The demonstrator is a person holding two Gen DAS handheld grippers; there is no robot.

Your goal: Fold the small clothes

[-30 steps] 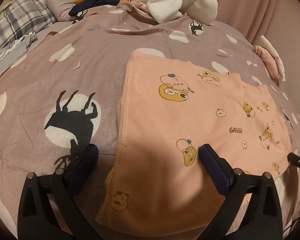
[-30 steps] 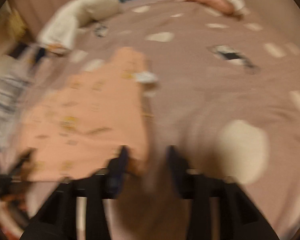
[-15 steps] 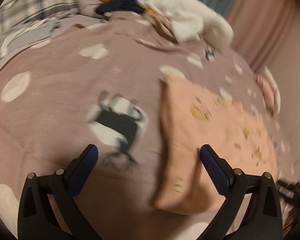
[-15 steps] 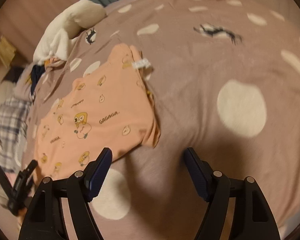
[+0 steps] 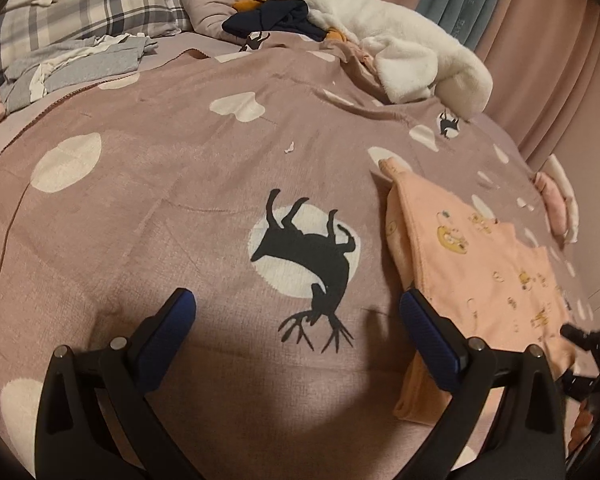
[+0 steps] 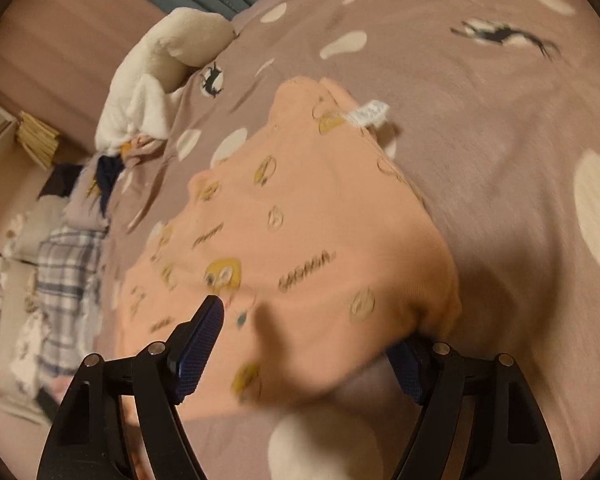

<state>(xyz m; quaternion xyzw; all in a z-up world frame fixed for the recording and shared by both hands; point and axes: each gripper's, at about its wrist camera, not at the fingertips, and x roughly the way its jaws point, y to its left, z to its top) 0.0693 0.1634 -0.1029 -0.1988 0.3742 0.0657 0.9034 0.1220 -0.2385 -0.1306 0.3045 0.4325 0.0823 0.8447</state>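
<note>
my left gripper hangs with its fingers spread wide and nothing between them, above the mauve bedspread over the black deer print. its right-hand pad sits just beside the near left edge of the peach garment and overlaps it in this view; i cannot tell whether they touch. the garment lies folded flat on the bedspread toward its right side, printed with small yellow cartoon figures. my right gripper is also wide open, both fingers straddling the garment's near corner; that corner looks slightly raised over the right-hand finger, though the picture is blurred there and i cannot tell whether there is contact. a white label shows at the garment's far end. a white fleece item and dark clothes lie at the bedspread's far edge, a plaid pillow at the far left corner.
</note>
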